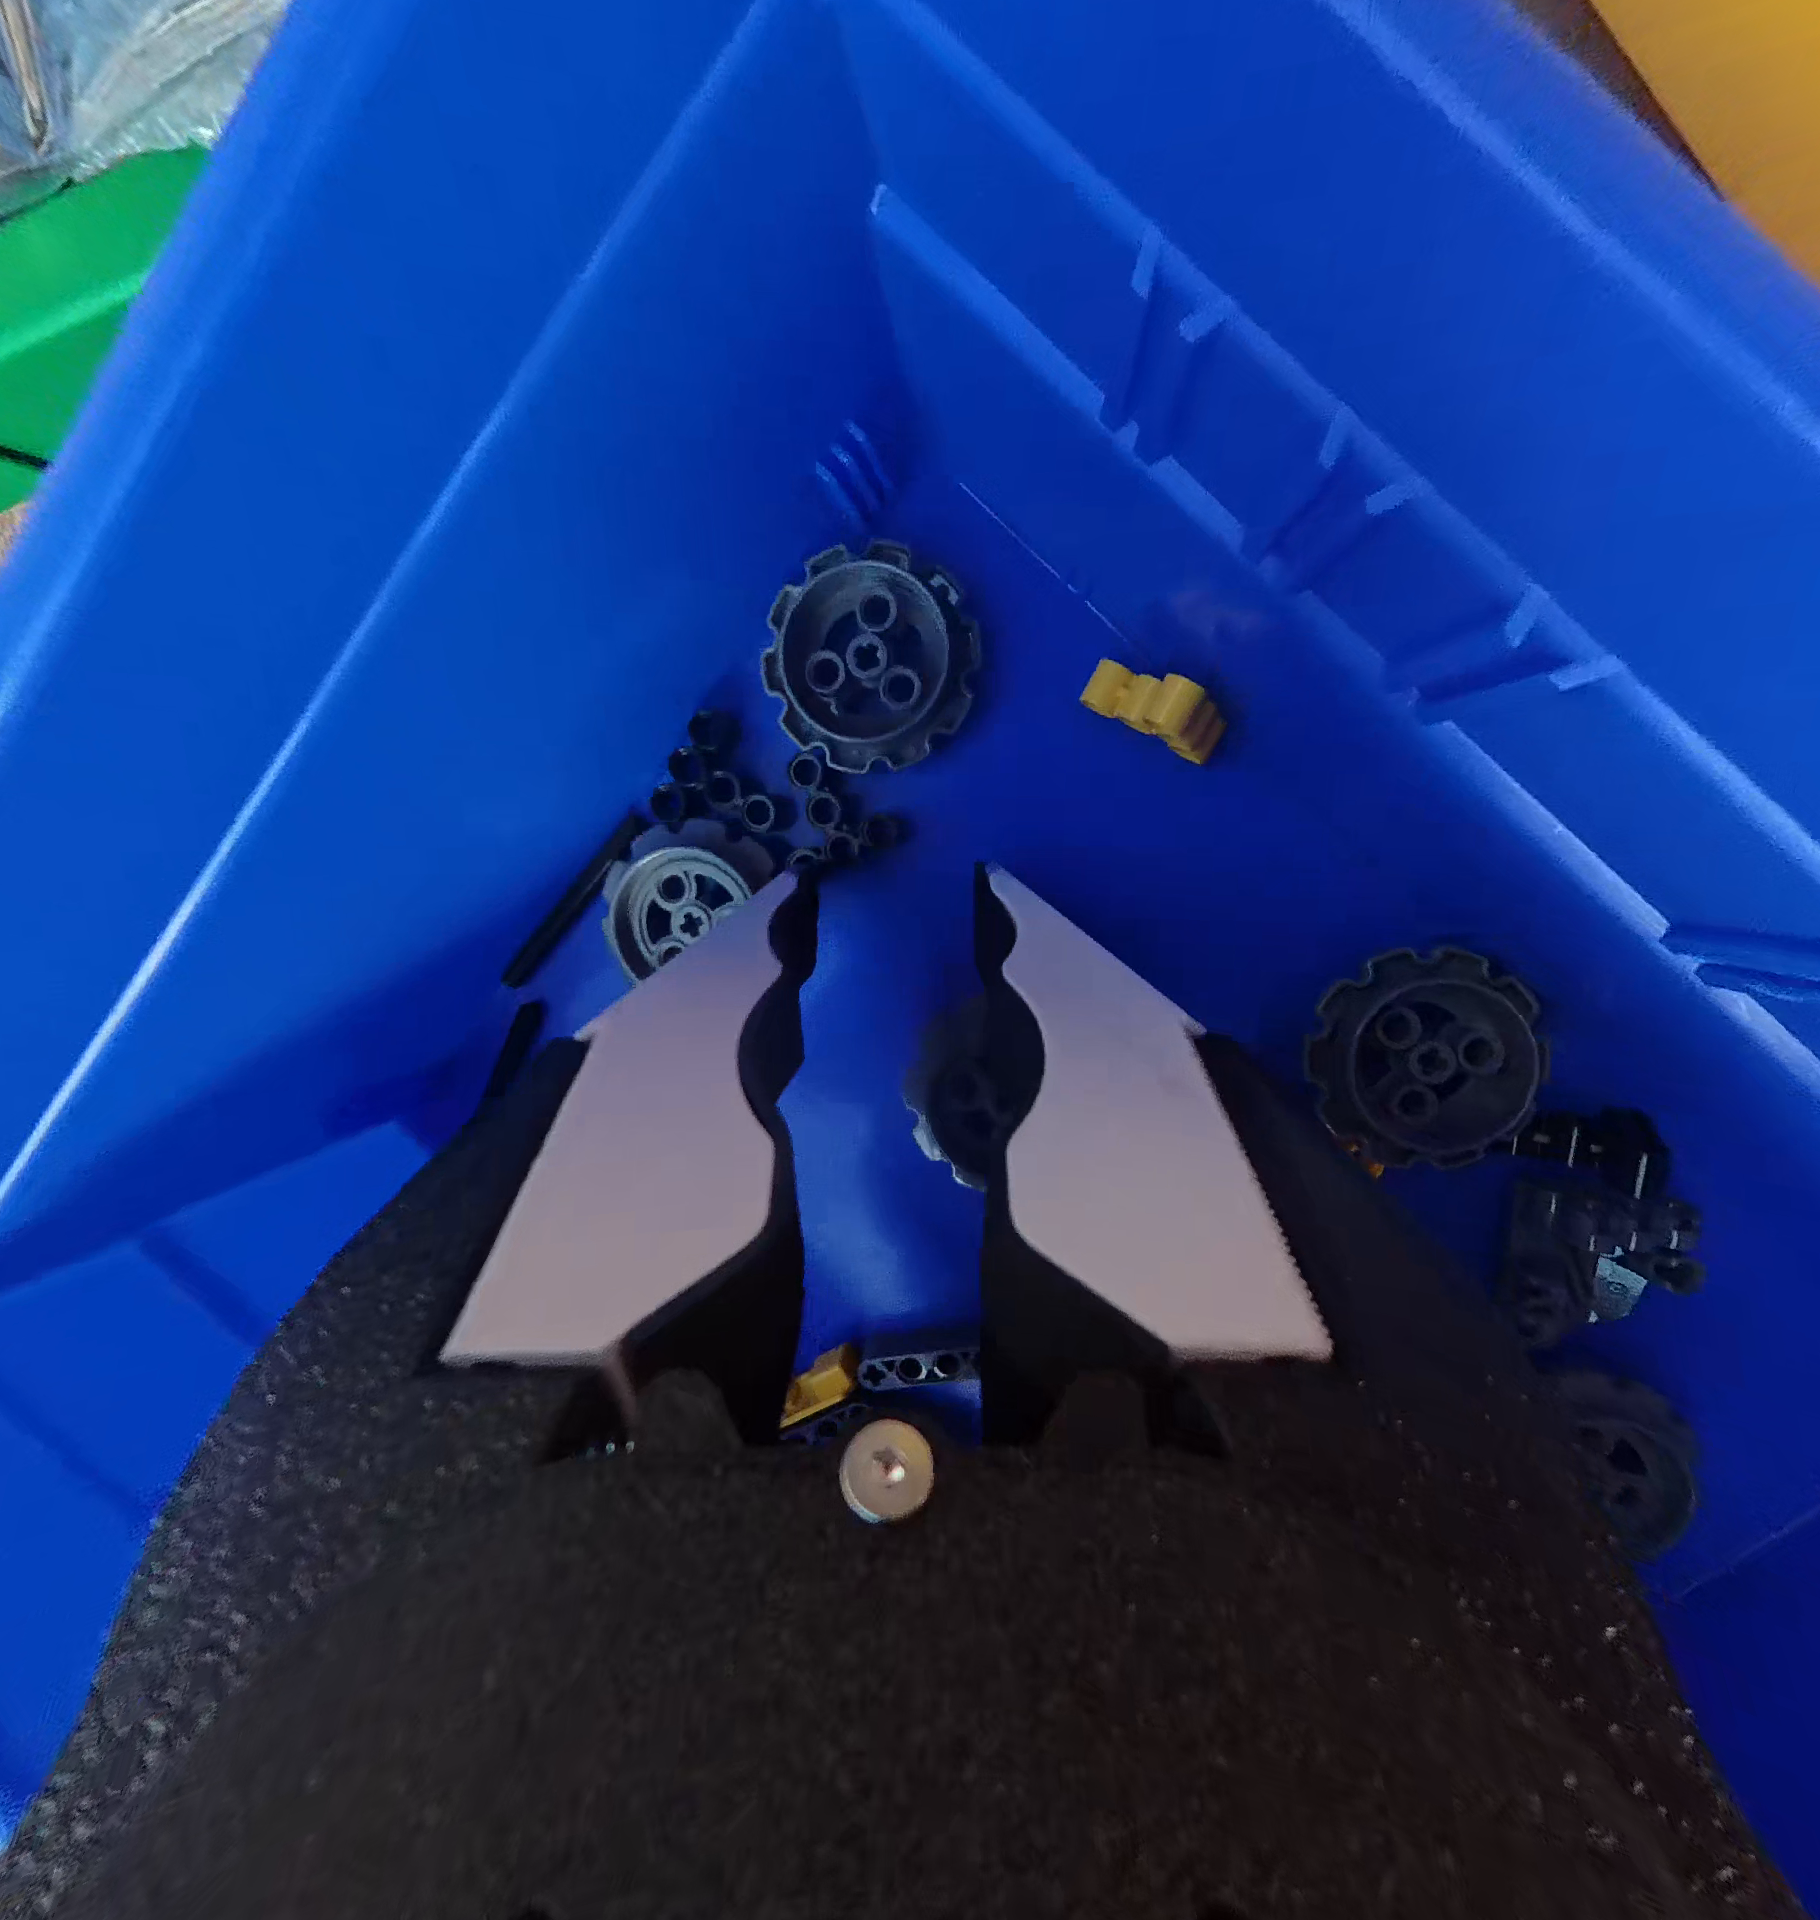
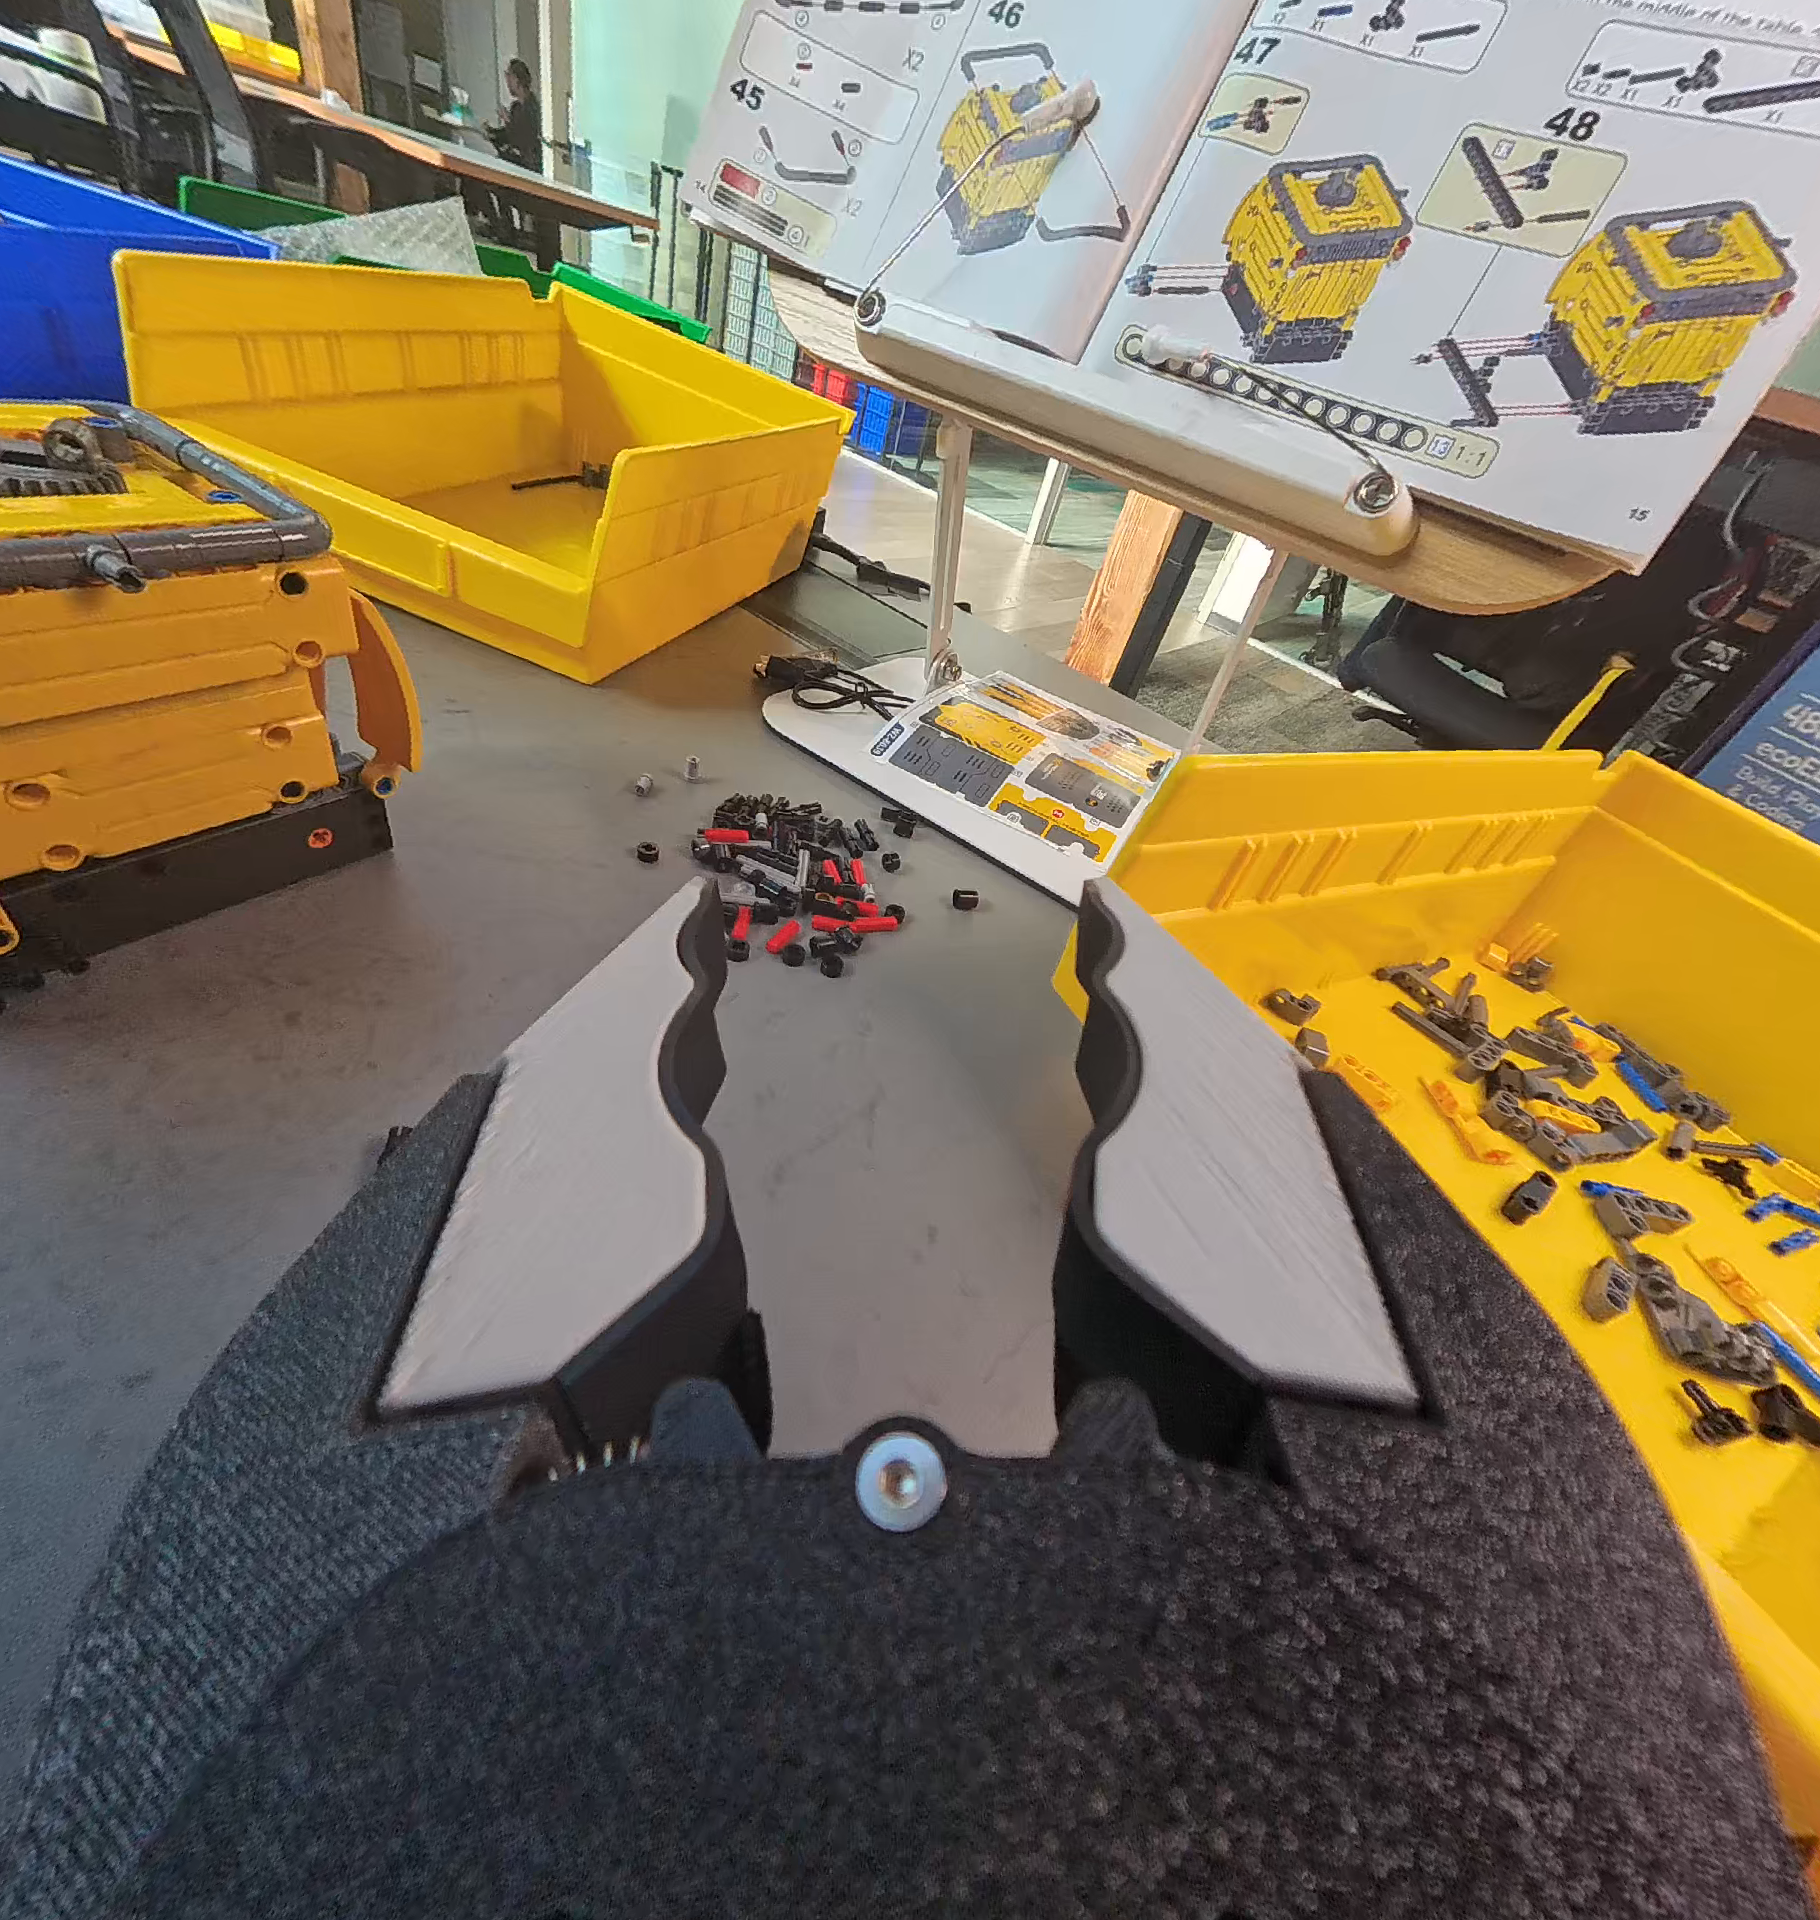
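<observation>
My left gripper [image 1: 893, 883] is open and empty, reaching down inside a blue bin [image 1: 470, 520]. In the bin lie a dark grey toothed wheel [image 1: 870, 657], a light grey wheel [image 1: 672, 920] partly behind my left finger, a black toothed wheel [image 1: 1425, 1055], another black wheel [image 1: 973, 1086] partly behind my right finger, black connectors [image 1: 760, 805] and a small yellow piece [image 1: 1153, 707]. My right gripper [image 2: 893, 899] is open and empty above the grey table [image 2: 210, 1143], pointing at a pile of small red and black pins [image 2: 802, 873].
A yellow block-built model [image 2: 147, 675] stands at the left. A near-empty yellow bin [image 2: 490, 457] sits behind it. A yellow bin [image 2: 1508, 1091] with grey, blue and orange pieces is at the right. An instruction booklet on a stand [image 2: 1249, 260] rises behind the pins. Spacing between my two grippers at the tips: around 60 cm. Measured from the fingertips, the black toothed wheel [image 1: 1425, 1055] is 8 cm or so from the left gripper and 50 cm from the right.
</observation>
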Available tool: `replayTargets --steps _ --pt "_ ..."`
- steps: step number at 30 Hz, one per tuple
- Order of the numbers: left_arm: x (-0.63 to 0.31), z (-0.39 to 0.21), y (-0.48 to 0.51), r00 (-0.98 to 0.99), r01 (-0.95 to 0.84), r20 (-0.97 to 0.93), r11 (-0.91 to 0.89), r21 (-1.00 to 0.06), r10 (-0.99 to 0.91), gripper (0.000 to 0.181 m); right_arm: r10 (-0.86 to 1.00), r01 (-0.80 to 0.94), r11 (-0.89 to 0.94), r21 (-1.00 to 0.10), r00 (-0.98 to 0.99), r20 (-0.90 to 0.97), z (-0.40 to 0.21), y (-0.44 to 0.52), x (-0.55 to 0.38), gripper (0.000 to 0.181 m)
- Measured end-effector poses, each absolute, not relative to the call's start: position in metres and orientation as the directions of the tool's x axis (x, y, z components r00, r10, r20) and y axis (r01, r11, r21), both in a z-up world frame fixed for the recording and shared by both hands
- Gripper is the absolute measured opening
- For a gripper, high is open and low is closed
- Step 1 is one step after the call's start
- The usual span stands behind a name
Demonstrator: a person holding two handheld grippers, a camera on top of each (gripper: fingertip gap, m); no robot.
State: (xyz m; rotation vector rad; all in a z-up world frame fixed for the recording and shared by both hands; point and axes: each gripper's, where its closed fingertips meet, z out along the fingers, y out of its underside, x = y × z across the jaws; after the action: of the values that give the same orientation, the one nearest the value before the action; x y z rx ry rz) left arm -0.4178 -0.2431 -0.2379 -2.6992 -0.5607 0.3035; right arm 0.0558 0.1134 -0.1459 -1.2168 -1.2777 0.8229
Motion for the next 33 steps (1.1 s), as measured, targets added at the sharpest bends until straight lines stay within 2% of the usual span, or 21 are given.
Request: replayTargets --steps 10,12,16,20,22,29,33 --pt "-0.432 -0.239 -0.239 0.895 0.286 -0.227 -0.885 -0.368 0.384 0.030 0.953 0.178 0.238 -0.955 0.148 0.265 -0.149 0.111 0.056 0.066" --pt "-0.435 -0.239 -0.238 0.893 0.293 -0.224 -0.881 -0.372 0.391 0.021 0.952 0.180 0.241 -0.954 0.145 0.268 -0.149 0.110 0.056 0.066" --pt "-0.434 -0.239 -0.243 0.896 0.277 -0.250 -0.903 -0.329 0.366 0.014 0.951 0.179 0.253 -0.951 0.134 0.279 -0.149 0.107 0.055 0.065" --pt "-0.429 -0.237 -0.252 0.893 0.238 -0.302 -0.921 -0.309 0.332 0.013 0.952 0.172 0.255 -0.951 0.127 0.278 -0.149 0.106 0.056 0.065" --pt "-0.426 -0.226 -0.256 0.887 0.223 -0.318 -0.915 -0.338 0.333 0.006 0.952 0.169 0.255 -0.952 0.126 0.277 -0.148 0.106 0.057 0.065" --pt "-0.410 -0.142 -0.264 0.858 0.159 -0.342 -0.831 -0.533 0.384 0.005 0.956 0.165 0.250 -0.954 0.114 0.270 -0.149 0.104 0.057 0.065" --pt "-0.368 -0.099 -0.245 0.898 0.064 -0.302 -0.776 -0.627 0.319 0.005 0.953 0.159 0.261 -0.952 0.113 0.280 -0.148 0.102 0.057 0.064"
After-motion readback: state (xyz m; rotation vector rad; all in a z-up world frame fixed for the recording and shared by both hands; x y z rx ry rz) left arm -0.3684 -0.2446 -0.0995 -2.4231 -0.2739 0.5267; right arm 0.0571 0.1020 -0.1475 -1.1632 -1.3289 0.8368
